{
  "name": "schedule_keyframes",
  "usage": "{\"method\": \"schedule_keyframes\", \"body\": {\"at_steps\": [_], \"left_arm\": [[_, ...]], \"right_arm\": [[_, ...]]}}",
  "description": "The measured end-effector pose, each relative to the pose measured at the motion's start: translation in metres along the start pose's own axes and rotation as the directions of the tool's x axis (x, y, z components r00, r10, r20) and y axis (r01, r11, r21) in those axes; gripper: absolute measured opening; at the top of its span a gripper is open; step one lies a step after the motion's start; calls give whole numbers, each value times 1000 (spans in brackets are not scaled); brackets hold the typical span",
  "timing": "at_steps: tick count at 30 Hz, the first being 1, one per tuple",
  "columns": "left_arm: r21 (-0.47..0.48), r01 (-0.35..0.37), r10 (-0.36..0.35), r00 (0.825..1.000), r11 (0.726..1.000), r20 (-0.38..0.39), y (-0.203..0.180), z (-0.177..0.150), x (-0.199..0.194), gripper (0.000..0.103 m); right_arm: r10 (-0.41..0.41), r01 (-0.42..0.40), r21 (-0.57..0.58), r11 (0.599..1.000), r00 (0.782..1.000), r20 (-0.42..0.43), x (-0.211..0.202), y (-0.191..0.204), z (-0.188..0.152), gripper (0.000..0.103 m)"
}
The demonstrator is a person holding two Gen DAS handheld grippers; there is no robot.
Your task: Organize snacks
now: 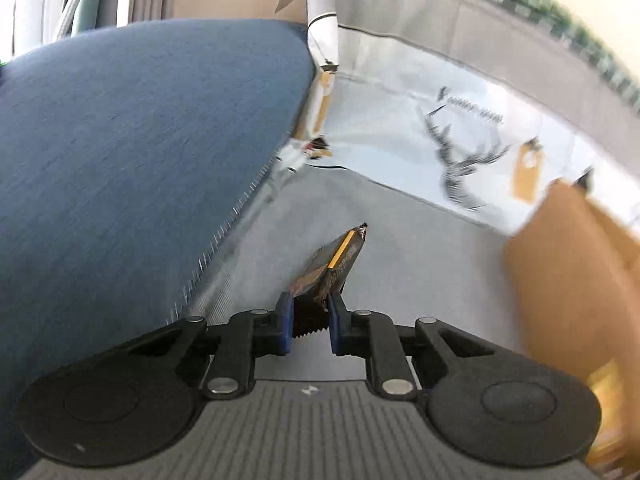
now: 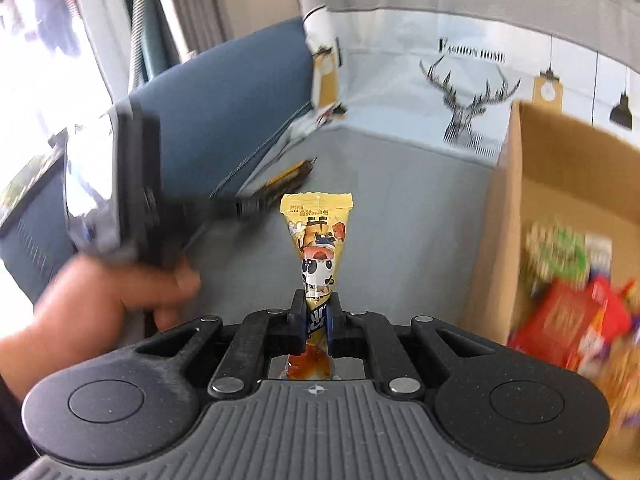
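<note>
My right gripper (image 2: 316, 312) is shut on a yellow snack packet with a cartoon panda (image 2: 316, 240), which stands upright out of the jaws above a grey cloth surface (image 2: 400, 220). My left gripper (image 1: 311, 314) is shut on a dark snack packet with a yellow stripe (image 1: 340, 252), gripped at its serrated end. The right wrist view also shows the left gripper (image 2: 248, 206), blurred, held by a hand (image 2: 120, 292) to the left, with the dark packet (image 2: 288, 174) sticking out ahead of it.
An open cardboard box (image 2: 560, 184) stands on the right and holds several colourful snack packs (image 2: 568, 312); its wall (image 1: 572, 280) is blurred in the left wrist view. A blue cushion (image 1: 140, 140) fills the left. A deer-print cloth (image 2: 468, 108) covers the back.
</note>
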State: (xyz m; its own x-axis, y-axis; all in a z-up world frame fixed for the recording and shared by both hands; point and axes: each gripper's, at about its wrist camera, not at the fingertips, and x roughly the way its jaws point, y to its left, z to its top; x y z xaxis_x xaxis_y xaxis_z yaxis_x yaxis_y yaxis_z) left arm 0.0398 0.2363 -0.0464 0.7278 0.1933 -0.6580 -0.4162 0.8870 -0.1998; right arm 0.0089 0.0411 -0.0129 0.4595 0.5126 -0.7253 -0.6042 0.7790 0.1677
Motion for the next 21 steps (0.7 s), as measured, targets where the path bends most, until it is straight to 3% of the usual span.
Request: {"method": "schedule_keyframes", "body": {"at_steps": [3, 6, 13, 15, 18, 21], "left_arm": [[-108, 121, -127, 991, 987, -52, 5, -15, -22, 13], [-214, 181, -209, 971, 960, -117, 11, -30, -33, 13], [-470, 178, -292, 939, 864, -181, 37, -54, -43, 13], [-499, 159, -278, 945, 852, -173, 42, -54, -44, 16], [-473, 73, -166, 974, 878, -157, 45, -52, -48, 19], [-442, 22, -89, 987, 897, -132, 42, -50, -50, 28]], "right_arm": [[24, -25, 44, 999, 1000, 12, -7, 9, -37, 9], [17, -16, 48, 999, 1000, -24, 0, 16, -68, 9], [-12, 11, -18, 1000, 999, -45, 7, 19, -74, 9], [-9, 10, 2, 1000, 999, -50, 9, 13, -72, 10], [-16, 16, 6, 1000, 998, -59, 15, 9, -73, 13], [-16, 17, 15, 1000, 998, -60, 20, 7, -73, 14]]}}
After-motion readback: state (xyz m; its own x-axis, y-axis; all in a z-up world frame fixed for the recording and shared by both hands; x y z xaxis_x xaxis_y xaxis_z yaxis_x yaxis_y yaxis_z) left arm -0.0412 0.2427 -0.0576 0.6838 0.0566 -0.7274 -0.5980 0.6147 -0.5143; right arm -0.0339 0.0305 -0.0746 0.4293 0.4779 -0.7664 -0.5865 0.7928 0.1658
